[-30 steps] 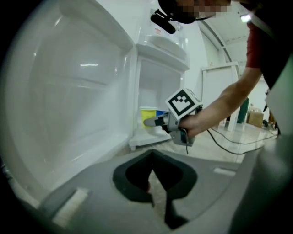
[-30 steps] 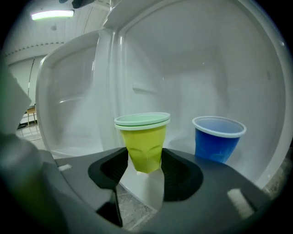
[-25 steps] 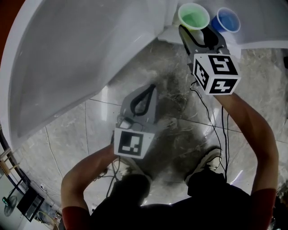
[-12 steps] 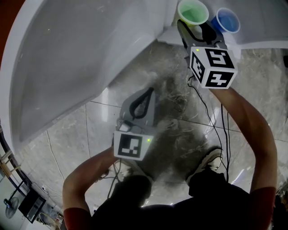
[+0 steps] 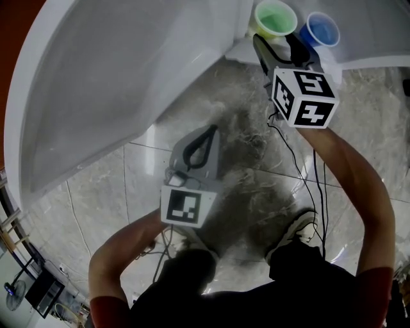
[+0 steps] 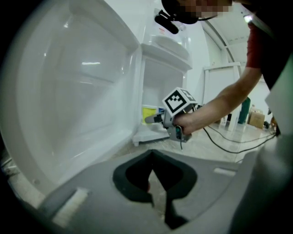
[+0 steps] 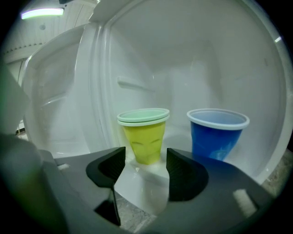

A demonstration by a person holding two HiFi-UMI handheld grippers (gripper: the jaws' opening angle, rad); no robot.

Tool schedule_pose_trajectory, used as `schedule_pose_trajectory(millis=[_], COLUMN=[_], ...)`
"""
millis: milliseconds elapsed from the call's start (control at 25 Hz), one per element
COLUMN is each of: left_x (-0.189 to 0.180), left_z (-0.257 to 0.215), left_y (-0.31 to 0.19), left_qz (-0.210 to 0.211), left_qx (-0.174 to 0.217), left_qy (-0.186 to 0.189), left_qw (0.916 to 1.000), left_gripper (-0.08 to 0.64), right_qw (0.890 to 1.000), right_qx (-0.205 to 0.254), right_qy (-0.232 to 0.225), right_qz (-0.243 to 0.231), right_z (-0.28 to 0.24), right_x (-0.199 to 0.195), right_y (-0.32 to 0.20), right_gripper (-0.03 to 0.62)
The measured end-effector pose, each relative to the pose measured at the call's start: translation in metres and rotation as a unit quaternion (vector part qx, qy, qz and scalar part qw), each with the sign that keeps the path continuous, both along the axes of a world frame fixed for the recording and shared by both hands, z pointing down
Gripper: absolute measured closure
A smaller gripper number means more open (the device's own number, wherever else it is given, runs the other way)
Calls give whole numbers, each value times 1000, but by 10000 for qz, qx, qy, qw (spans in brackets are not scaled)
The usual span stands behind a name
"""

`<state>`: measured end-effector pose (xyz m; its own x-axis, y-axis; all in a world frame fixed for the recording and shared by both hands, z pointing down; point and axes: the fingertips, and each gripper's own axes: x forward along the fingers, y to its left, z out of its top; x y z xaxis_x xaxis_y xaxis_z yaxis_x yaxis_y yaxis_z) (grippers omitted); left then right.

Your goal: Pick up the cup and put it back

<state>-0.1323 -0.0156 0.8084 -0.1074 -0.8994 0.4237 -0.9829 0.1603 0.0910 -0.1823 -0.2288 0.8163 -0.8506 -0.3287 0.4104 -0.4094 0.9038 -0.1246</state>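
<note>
A yellow-green cup (image 5: 275, 18) (image 7: 145, 137) stands upright on a white fridge shelf (image 7: 146, 187). A blue cup (image 5: 320, 29) (image 7: 217, 135) stands just right of it. My right gripper (image 5: 278, 46) (image 7: 145, 161) is level with the yellow-green cup's base. Its jaws have just been opening, and the cup's foot sits between the fingertips (image 7: 176, 167) with neither pad touching it. My left gripper (image 5: 213, 128) (image 6: 158, 201) hangs lower, over the floor, shut on nothing and pointing toward the fridge.
The open white fridge door (image 5: 115, 83) (image 6: 68, 91) fills the left side. A marble floor (image 5: 243, 186) lies below, with black cables (image 5: 301, 173) trailing from the right gripper. The person's shoes (image 5: 298, 234) stand near the bottom.
The right gripper's jaws stand a little wider than before, and its marker cube has rolled slightly. Both cups and the left gripper have stayed where they were.
</note>
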Motion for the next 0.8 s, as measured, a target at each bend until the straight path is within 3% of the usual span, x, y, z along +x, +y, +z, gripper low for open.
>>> schedule_pose_trajectory(millis=[800], left_x=[9], left_z=[-43], left_y=[-1], left_qz=[-92], left_qx=[250], left_qy=[-221], left_qw=[9994], left_gripper=[560], right_qw=[9963], right_qx=[-402], right_qy=[134], right_qz=[-743], right_z=[-26], right_x=[65], right_y=[74], right_gripper=[327])
